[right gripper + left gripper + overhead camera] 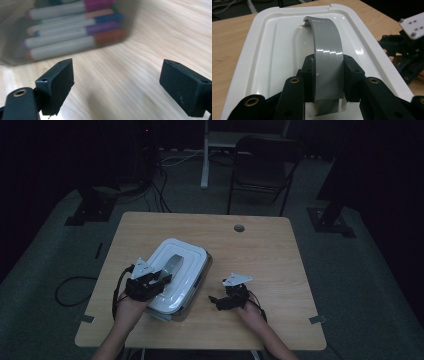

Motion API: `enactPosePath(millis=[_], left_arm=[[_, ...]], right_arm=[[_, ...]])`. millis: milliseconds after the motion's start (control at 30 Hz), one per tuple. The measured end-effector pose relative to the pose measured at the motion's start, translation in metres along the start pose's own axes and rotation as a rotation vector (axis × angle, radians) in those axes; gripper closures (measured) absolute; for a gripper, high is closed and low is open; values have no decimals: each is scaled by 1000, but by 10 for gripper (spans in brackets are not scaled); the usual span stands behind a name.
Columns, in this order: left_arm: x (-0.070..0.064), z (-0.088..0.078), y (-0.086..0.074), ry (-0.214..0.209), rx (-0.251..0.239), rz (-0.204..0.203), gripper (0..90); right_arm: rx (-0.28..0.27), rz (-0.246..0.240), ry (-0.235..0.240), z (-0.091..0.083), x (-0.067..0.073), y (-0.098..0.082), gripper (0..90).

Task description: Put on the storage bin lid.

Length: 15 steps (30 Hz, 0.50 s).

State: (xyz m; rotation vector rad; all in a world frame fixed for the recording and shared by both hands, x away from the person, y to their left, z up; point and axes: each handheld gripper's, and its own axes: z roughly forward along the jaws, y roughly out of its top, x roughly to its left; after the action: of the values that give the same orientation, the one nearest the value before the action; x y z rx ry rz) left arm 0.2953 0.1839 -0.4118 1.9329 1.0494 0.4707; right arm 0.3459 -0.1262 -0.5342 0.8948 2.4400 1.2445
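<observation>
A white-lidded box (186,251) stands on the wooden table (260,250), left of its middle. My left gripper (162,279) is shut on the near end of the lid's grey arched handle (174,264). In the left gripper view both pads press the sides of the handle (328,50) above the white lid (274,50). My right gripper (215,301) rests low on the table just right of the box, open with nothing between its fingers. In the right gripper view the right gripper (117,75) faces the box's clear wall, behind which lie several coloured markers (75,32).
A round hole (239,228) is in the table's far edge. Beyond the table stand a dark folding chair (262,165) and a white post (205,155). Cables (70,290) lie on the floor at left. My right gripper (409,55) appears at the right of the left gripper view.
</observation>
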Motion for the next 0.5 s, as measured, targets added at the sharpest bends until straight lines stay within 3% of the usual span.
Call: enactPosePath(millis=[233,433,500], left_arm=[[-9,13,2,1,17,11,682],[-17,17,1,7,23,39,682],[-16,17,0,2,23,31,682]], right_arm=[[-22,69,-72,-20,-23,-10,119],[-19,103,-80,-27,-32,-16,119],[-16,101,-79,-27,-32,-17,119]])
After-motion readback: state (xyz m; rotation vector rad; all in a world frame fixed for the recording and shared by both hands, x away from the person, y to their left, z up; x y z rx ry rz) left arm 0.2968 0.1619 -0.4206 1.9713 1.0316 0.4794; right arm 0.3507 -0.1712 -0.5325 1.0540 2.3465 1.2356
